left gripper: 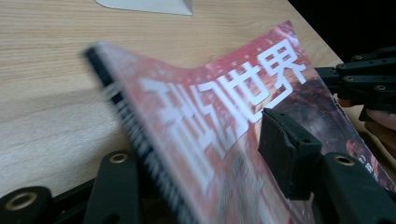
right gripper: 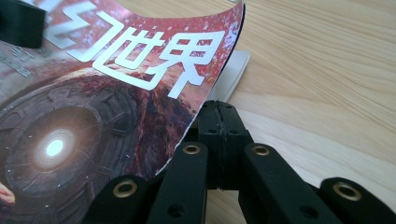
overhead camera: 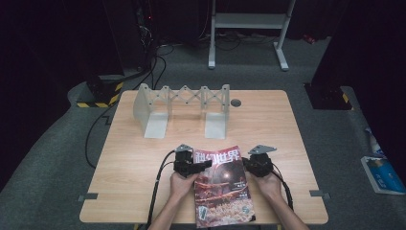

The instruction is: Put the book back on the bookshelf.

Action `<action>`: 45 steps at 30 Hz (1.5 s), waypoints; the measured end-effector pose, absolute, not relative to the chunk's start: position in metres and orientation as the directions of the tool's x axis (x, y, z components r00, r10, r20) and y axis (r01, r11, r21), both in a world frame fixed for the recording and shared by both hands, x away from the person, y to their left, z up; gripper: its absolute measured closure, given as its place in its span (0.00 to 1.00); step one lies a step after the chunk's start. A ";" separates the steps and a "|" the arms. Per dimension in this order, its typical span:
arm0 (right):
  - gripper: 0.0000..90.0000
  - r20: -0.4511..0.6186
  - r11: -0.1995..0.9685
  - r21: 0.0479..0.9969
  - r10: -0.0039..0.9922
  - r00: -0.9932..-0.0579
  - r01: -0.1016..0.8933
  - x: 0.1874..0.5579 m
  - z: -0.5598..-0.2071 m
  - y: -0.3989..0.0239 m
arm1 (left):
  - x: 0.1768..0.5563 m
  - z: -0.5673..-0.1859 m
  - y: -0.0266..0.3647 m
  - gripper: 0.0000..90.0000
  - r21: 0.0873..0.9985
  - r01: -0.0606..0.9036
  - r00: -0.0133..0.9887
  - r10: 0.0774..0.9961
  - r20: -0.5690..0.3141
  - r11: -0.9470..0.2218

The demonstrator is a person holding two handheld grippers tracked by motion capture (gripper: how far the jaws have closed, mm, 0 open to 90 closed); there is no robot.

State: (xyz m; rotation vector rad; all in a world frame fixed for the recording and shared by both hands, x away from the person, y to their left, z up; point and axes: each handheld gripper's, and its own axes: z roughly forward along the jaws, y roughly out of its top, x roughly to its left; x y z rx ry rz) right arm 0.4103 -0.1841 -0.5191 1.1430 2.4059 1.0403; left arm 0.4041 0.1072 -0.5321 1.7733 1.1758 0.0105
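A magazine (overhead camera: 222, 191) with a red cover and white characters lies near the front edge of the wooden table (overhead camera: 139, 158). My left gripper (overhead camera: 203, 165) is at its upper left, by the spine. In the left gripper view the left gripper (left gripper: 196, 158) is open; the raised, blurred spine edge of the magazine (left gripper: 187, 121) runs between the jaws and one pad (left gripper: 285, 144) hovers over the cover. My right gripper (overhead camera: 245, 163) is at the magazine's right edge. In the right gripper view the right gripper (right gripper: 219, 112) is shut, its tips against the curled-up cover (right gripper: 140, 84), with white pages (right gripper: 233, 70) showing beneath.
A white folding rack (overhead camera: 182, 103) stands at the back of the table, with a grey round plug (overhead camera: 235, 102) to its right. Cables (overhead camera: 158, 67) and a white stand (overhead camera: 249, 28) are on the floor beyond. A blue-and-white item (overhead camera: 383, 175) lies on the floor at right.
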 end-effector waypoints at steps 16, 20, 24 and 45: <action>0.99 0.008 0.461 0.716 0.746 -0.666 0.525 0.409 -0.520 -0.173 | 0.409 -0.525 0.106 0.71 0.638 0.767 0.467 0.739 -0.486 -0.065; 0.99 0.003 0.462 0.718 0.746 -0.666 0.521 0.408 -0.520 -0.173 | 0.409 -0.521 0.105 0.78 0.630 0.775 0.456 0.734 -0.503 -0.050; 0.97 0.005 0.455 0.724 0.748 -0.664 0.519 0.407 -0.519 -0.174 | 0.407 -0.516 0.104 0.84 0.628 0.778 0.450 0.725 -0.521 -0.032; 0.72 -0.003 0.356 0.778 0.826 -0.564 0.517 0.392 -0.518 -0.220 | 0.398 -0.481 0.092 0.93 0.679 0.730 0.552 0.649 -0.524 -0.072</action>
